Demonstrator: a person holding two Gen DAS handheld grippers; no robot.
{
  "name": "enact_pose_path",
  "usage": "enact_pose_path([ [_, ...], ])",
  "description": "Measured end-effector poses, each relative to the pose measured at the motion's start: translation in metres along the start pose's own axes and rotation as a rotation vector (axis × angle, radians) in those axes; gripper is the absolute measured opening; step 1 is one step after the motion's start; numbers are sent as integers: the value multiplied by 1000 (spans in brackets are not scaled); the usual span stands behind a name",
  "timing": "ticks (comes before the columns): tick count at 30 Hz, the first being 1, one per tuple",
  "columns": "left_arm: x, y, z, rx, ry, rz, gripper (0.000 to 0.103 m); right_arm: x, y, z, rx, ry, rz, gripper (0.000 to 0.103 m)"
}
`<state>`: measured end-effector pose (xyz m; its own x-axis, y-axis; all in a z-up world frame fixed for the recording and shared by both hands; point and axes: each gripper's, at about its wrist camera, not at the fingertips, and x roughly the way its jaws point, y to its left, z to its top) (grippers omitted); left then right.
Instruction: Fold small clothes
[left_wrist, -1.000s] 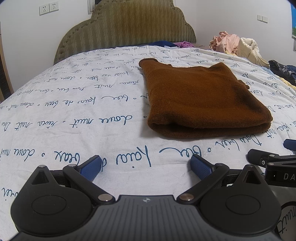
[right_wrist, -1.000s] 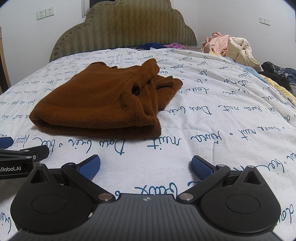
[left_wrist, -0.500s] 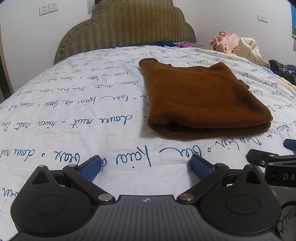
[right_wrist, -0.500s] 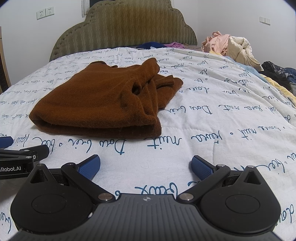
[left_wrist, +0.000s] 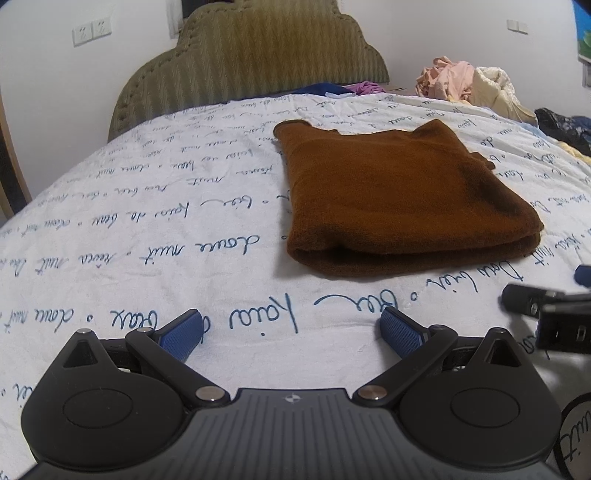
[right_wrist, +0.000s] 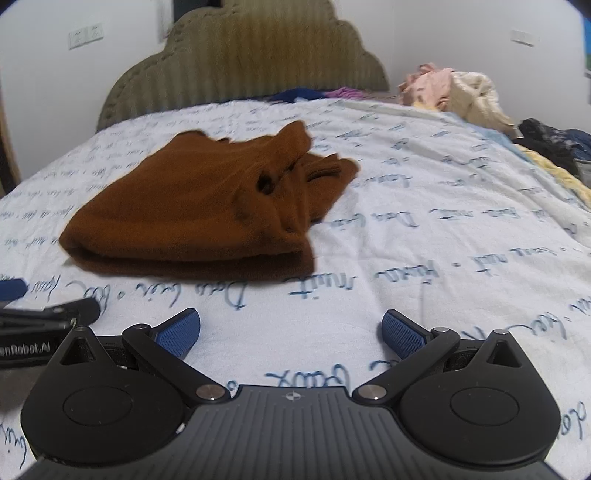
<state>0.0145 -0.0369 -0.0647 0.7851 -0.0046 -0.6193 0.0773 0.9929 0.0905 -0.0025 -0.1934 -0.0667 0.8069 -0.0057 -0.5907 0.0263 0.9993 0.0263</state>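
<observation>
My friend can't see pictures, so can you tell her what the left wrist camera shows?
A folded brown garment lies on a white bedspread printed with blue handwriting. In front, the left gripper is open and empty, its blue fingers spread wide. A green headboard and a clothes pile sit behind.

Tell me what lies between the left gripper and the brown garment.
Only bare printed bedspread separates the left gripper from the folded brown garment, as the left wrist view shows.

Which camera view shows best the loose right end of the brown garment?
The right wrist view: the brown garment shows its bunched layers and protruding end there, though slightly blurred. The left wrist view shows the same garment sharply, but only its smooth top and near fold.
</observation>
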Motion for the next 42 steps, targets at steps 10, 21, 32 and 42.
enact_pose_path([
  [10, -2, -7, 3, -25, 23, 14, 103, -3, -6, 0, -21, 7, -46, 103],
  [21, -3, -15, 1, 1, 12, 7, 103, -2, -13, 1, -11, 18, -51, 103],
  [32, -1, -11, 0, -34, 23, -20, 103, -2, -14, 0, -7, 16, -46, 103],
  [42, -2, -10, 1, -36, 24, -23, 103, -3, -10, 0, -25, 12, -23, 103],
])
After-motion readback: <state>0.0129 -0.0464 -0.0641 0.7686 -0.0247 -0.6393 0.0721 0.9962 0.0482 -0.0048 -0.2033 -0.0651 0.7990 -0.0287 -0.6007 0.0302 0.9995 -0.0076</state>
